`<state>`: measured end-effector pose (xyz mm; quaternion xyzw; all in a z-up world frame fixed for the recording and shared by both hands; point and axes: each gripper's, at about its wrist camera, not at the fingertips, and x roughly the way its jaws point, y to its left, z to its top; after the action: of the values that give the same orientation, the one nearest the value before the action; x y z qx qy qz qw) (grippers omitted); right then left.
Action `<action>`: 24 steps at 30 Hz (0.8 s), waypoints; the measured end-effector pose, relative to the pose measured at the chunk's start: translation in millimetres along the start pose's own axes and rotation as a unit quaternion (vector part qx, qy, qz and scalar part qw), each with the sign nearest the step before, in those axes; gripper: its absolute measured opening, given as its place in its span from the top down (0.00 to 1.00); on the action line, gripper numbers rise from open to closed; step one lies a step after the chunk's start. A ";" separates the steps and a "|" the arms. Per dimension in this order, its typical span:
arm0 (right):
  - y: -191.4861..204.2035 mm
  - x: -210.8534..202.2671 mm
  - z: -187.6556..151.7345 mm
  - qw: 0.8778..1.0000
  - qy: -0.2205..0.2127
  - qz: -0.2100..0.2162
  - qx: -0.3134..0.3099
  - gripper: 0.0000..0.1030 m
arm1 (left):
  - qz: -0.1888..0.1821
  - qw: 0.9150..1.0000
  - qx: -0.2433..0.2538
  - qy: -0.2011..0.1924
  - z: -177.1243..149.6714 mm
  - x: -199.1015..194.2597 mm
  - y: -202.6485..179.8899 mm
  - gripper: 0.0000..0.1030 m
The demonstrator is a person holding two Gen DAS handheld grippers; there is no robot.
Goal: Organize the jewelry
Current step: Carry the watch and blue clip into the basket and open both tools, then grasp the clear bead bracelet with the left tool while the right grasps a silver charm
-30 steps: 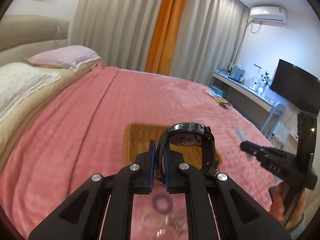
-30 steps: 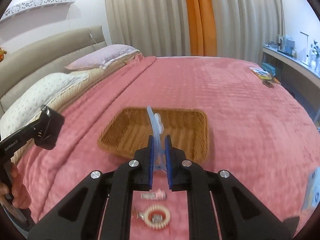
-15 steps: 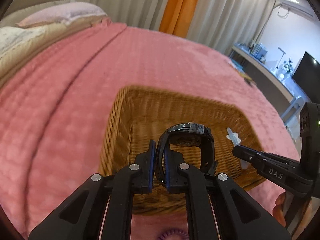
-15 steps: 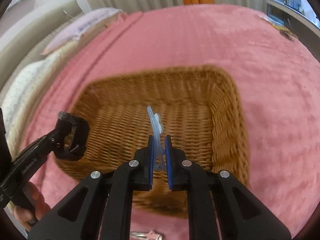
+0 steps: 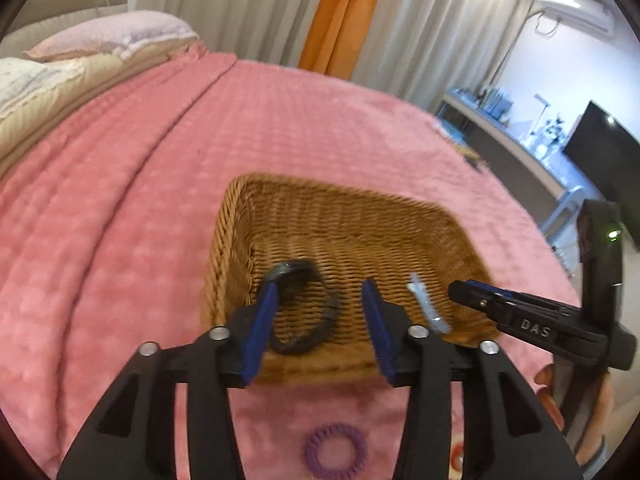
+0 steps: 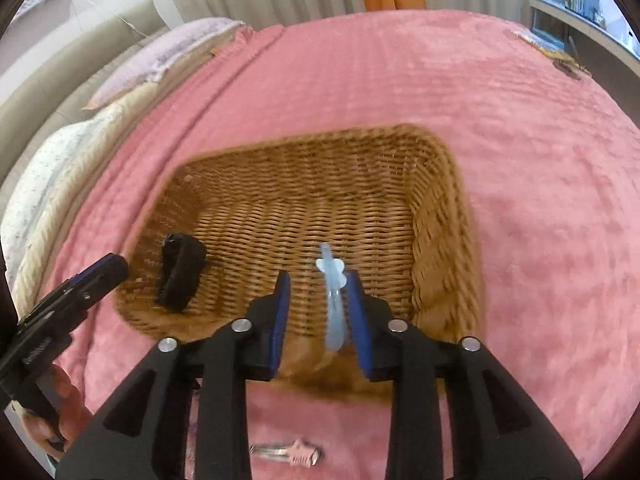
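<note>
Over the near edge of the wicker basket (image 6: 436, 200), which sits on the pink bedspread (image 5: 120, 208), we hold both pairs of tongs tilted downward. Our left tongs (image 5: 320, 292) have just been opening; their blue pads now stand well apart, and the black watch (image 5: 300, 308) lies between them inside the basket, close against the left pad, though we cannot tell whether it touches it; the right pad is clear of it. In the right wrist view the same watch shows as a dark, blurred shape near the basket's left wall, just beyond the tip of the left tongs. Our right tongs (image 6: 318, 280) have likewise just been opening, and the pale blue hair clip (image 6: 334, 304) stands between their pads, lying close along the right pad and apart from the left one, over the woven basket floor; motion blur keeps us from saying whether it touches. In the left wrist view that clip appears just ahead of the right tongs' tip. On the bedspread in front of the basket, nearer to us, lie a purple spiral hair tie (image 5: 335, 447) and a pink hair clip (image 6: 288, 451).
</note>
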<state>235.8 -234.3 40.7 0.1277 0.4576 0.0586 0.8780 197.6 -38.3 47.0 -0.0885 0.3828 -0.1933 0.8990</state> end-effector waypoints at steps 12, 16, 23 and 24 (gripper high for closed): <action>13.0 -125.7 -55.0 0.994 -0.103 -0.003 -0.035 0.50 | -0.030 0.997 0.007 -0.069 -43.0 -119.0 1.9 0.35; 7.0 -144.2 -79.6 0.992 -0.115 -0.020 -0.044 0.50 | -0.032 0.997 0.010 -0.070 -67.7 -132.6 3.9 0.35; -26.7 -142.8 -118.8 0.994 -0.092 -0.055 -0.031 0.50 | -0.022 0.999 -0.003 -0.039 -102.2 -115.0 20.6 0.35; -33.0 -140.7 -123.7 0.994 -0.086 -0.056 -0.026 0.50 | -0.018 0.999 -0.006 -0.033 -105.5 -110.2 22.9 0.35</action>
<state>53.3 -275.8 74.6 0.0838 0.3854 0.0094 0.9189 58.1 27.1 39.1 -0.1068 0.3527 -0.2043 0.9069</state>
